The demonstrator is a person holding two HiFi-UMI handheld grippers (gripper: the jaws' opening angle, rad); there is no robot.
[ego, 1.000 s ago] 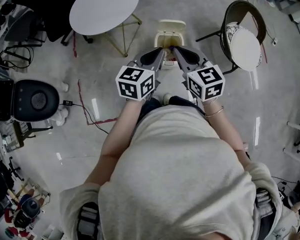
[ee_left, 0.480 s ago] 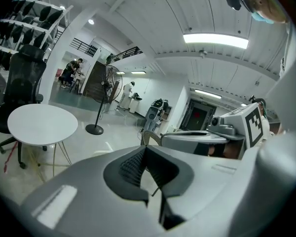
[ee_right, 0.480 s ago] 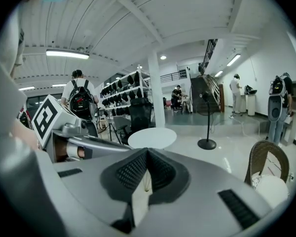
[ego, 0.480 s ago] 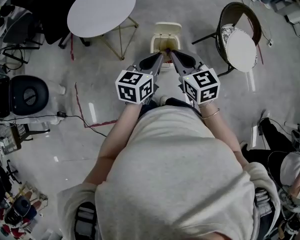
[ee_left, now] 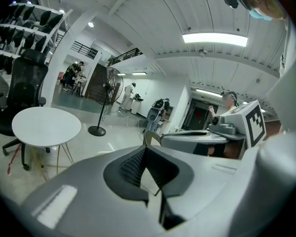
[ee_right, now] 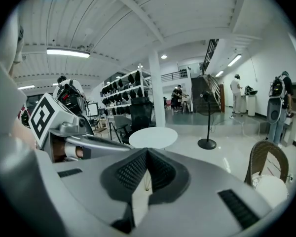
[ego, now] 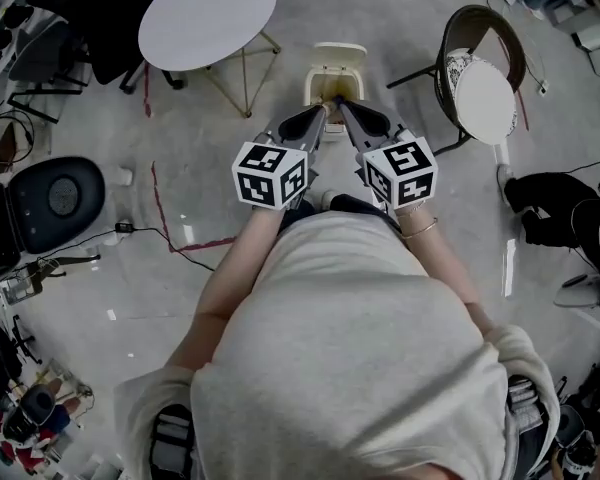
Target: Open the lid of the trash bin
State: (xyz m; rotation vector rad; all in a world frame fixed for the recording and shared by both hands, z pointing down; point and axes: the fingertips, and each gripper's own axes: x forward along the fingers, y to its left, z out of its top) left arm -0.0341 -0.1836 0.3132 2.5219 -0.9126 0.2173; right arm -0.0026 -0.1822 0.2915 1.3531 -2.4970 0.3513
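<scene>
A small cream trash bin (ego: 337, 58) stands on the grey floor straight ahead of me in the head view. A yellowish-brown opening shows at its near side, with a pale panel behind it; how the lid stands I cannot tell. My left gripper (ego: 320, 110) and right gripper (ego: 342, 103) point forward side by side, their tips almost touching over the bin's near edge. In the left gripper view my left gripper (ee_left: 144, 149) has its ribbed pads meeting at the tip with nothing held. My right gripper (ee_right: 147, 152) looks the same. Neither gripper view shows the bin.
A round white table (ego: 208, 16) on thin gold legs stands left of the bin, and a chair with a white cushion (ego: 485, 88) right of it. A black office chair (ego: 55, 200) and a floor cable (ego: 165, 218) lie at left. A person's dark legs (ego: 545, 213) reach in at right.
Both grippers stay shut and have risen slightly toward the bin. At the right, a person in dark clothing has shifted; the black chair at left sits differently in view.
</scene>
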